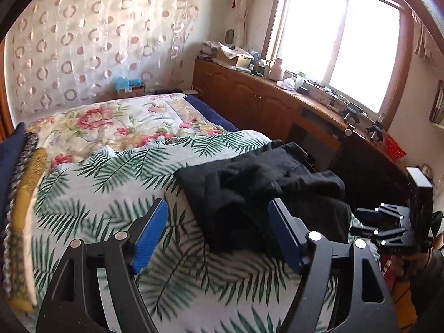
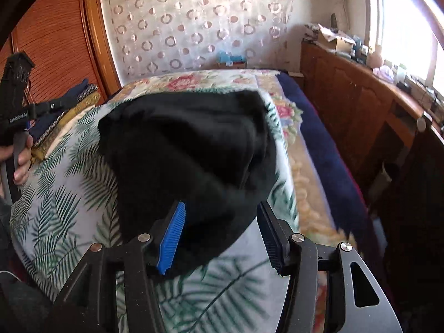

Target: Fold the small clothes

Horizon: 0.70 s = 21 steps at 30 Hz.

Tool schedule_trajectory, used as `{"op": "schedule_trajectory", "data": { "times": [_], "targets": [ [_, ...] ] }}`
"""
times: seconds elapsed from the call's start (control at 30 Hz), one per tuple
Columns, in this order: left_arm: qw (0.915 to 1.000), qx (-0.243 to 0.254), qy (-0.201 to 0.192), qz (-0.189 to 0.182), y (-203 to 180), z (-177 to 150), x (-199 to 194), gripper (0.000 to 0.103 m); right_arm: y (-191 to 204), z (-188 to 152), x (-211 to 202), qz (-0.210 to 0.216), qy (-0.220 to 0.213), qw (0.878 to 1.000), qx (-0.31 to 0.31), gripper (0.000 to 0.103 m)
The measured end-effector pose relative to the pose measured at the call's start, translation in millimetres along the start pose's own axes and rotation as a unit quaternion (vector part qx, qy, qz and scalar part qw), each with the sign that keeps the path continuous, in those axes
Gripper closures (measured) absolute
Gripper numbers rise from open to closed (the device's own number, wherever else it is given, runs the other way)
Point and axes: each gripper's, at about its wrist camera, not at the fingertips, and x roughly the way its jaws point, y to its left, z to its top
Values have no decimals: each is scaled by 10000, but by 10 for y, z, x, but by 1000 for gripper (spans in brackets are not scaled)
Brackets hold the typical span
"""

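black garment [image 2: 188,149] blurred, front edge hidden.

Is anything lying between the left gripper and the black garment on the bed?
Nothing visible. The left gripper is open, with only bare palm-leaf bedspread between it and the black garment.

I note a floral quilt [image 1: 116,122] at the bed's far end, wooden cabinets [image 1: 249,97] right, cluttered beneath the window [image 1: 338,44].
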Motion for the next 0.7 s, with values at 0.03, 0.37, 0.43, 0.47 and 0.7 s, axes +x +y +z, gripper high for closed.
{"op": "schedule_trajectory", "data": {
  "times": [0.03,0.37,0.43,0.47,0.7],
  "targets": [
    [10000,-1,-8,21,-8,-24,-36,27,41,-49,-12,16,47,10000,20,47],
    [9999,9,46,96,-11,-332,-286,27,350,-234,-104,-22,386,9991,-143,47],
    [9999,15,58,96,-5,-352,-291,27,371,-226,-117,-43,363,9993,-111,48],
    [9999,8,51,88,2,-356,-294,27,390,-237,-127,-82,352,9992,-151,50],
    [9998,-84,145,57,31,-407,-213,27,386,-343,-75,118,263,9989,-365,96]
  ]
}}
